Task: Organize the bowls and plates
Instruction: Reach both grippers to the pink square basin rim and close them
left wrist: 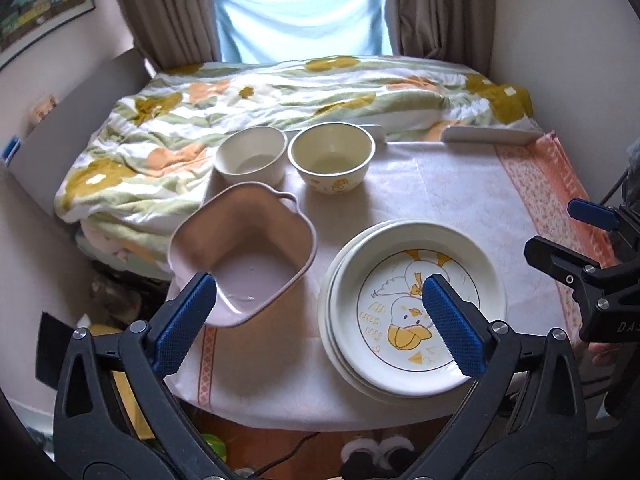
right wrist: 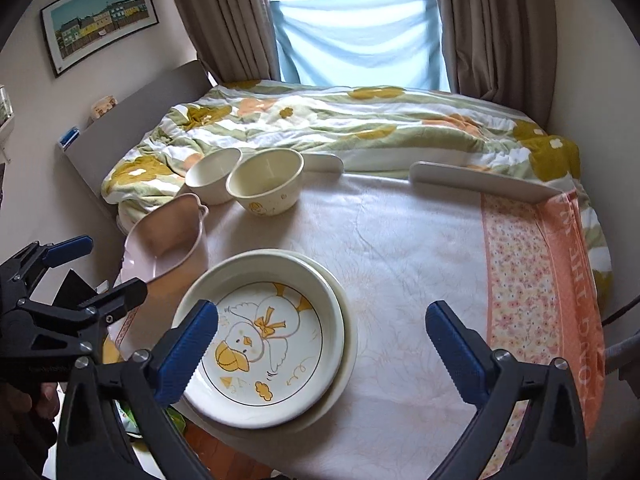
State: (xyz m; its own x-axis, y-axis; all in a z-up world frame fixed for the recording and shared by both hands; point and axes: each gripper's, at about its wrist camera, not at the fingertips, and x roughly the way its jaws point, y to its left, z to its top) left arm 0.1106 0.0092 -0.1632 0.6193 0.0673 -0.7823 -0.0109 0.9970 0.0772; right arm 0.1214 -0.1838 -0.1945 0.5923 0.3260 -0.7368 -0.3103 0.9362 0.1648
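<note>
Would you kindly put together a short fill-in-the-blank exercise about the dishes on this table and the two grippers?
1. The duck plate sits on top of a ____ of plates.
2. Behind the pink square dish stand ____ round bowls, the plain bowl and the duck bowl.
3. The left gripper and right gripper both have jaws that are ____, with nothing gripped.

Missing words: stack; two; open

Small table (right wrist: 400, 248) stood covered by a white cloth (right wrist: 408, 280) with an orange floral border. Directly on it: stack of duck plates (right wrist: 304, 292), pink square dish (left wrist: 256, 240), white bowl (left wrist: 251, 158), duck bowl (left wrist: 332, 162) beside it.
</note>
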